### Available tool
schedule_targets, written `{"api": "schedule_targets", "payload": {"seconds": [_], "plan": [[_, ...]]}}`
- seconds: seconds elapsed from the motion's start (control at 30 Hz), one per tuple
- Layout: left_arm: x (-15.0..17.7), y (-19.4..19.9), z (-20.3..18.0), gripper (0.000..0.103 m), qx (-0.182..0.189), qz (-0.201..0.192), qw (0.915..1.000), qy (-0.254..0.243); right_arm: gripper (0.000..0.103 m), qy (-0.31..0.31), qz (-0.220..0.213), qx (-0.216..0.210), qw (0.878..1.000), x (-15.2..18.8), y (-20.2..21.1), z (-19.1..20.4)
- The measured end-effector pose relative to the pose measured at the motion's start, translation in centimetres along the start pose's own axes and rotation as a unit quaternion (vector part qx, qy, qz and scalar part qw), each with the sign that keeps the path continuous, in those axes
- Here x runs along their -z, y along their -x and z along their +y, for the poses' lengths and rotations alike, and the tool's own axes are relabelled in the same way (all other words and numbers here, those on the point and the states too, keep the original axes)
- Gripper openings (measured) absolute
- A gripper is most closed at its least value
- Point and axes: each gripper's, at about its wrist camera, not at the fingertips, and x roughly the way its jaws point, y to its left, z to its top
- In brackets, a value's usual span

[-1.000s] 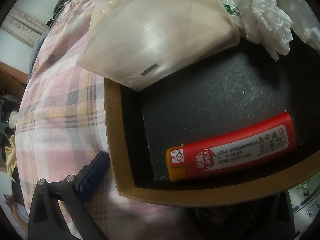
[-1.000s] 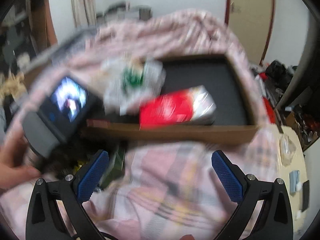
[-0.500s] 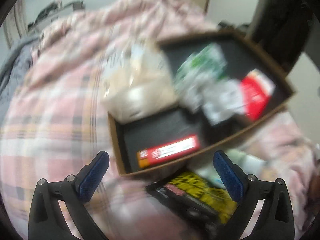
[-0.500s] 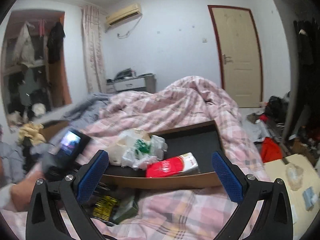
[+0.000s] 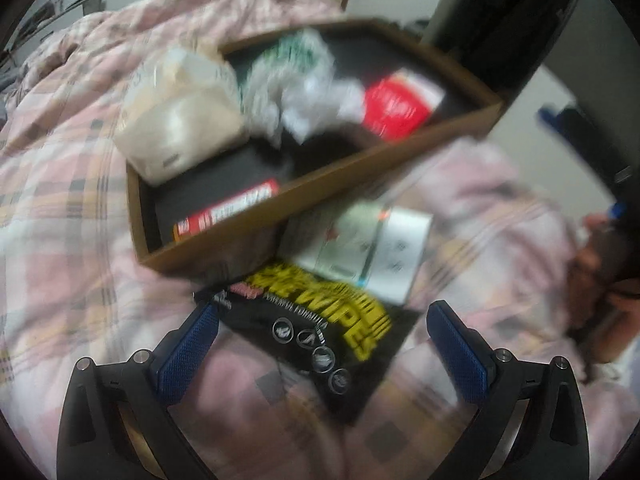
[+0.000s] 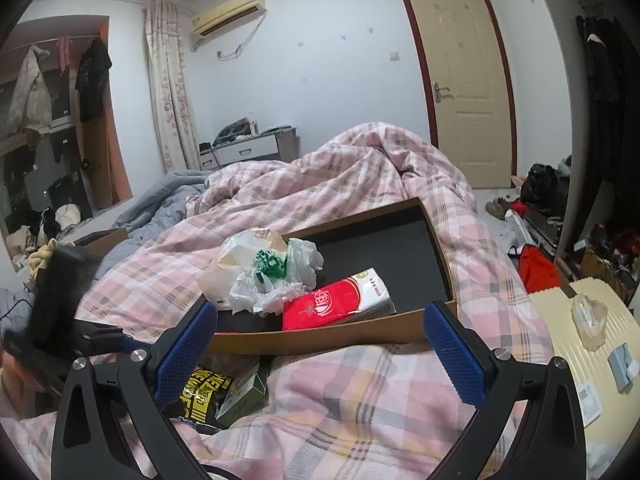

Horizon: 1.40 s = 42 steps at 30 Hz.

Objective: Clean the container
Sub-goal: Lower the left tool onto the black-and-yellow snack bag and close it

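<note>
Ahead of my left tongs [image 5: 322,322], spread, empty: one box [image 5: 320,188]; one lighter [image 5: 226,210]; my right tongs [image 6: 320,322] likewise spread.

- The left wrist view is taken from above, angled steeply down between the open left gripper [image 5: 320,344] fingers, close over the wipes pack [image 5: 316,332] and box [image 5: 248,224]; it is blurred.
- The right wrist view is taken low and nearly level along the bed [image 6: 360,392], across the box [image 6: 320,334] toward the door [image 6: 460,84], from a little farther off.
- The box, its contents, the wipes pack [image 6: 204,392] and the plaid cover are shared by both views.
</note>
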Motion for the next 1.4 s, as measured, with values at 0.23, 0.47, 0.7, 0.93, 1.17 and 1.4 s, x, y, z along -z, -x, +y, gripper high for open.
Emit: {"api": "schedule_targets", "payload": {"seconds": [0.23,0.47,0.7,0.93,1.17,1.4], "plan": [[0.0,-1.3,0.1,0.103,-0.023,0.034,0.999,-0.014,0.102,0.008,-0.003,0.002,1.0,-0.1,0.0,0.3],[-1.8,-2.5,1.2,0.075,-0.012,0.027,0.9994,-0.018,0.102,0.006,0.001,0.002,1.0,-0.2,-0.1,0.2],[-1.4,0.0,0.9,0.033,-0.014,-0.017,0.9993,-0.029,0.102,-0.001,0.002,-0.001,1.0,-0.1,0.1,-0.3],[-1.1,4.4,0.9,0.015,0.014,-0.063,0.997,-0.043,0.103,-0.006,0.001,-0.004,1.0,0.0,0.2,-0.5],[-1.5,10.8,2.1,0.008,0.052,-0.191,0.9799,-0.027,0.103,-0.016,0.0,-0.008,1.0,0.0,0.2,-0.9],[-2.5,9.4,5.0,0.008,0.077,-0.194,0.9773,0.034,0.103,-0.016,0.0,-0.008,1.0,0.0,0.1,-0.9]]}}
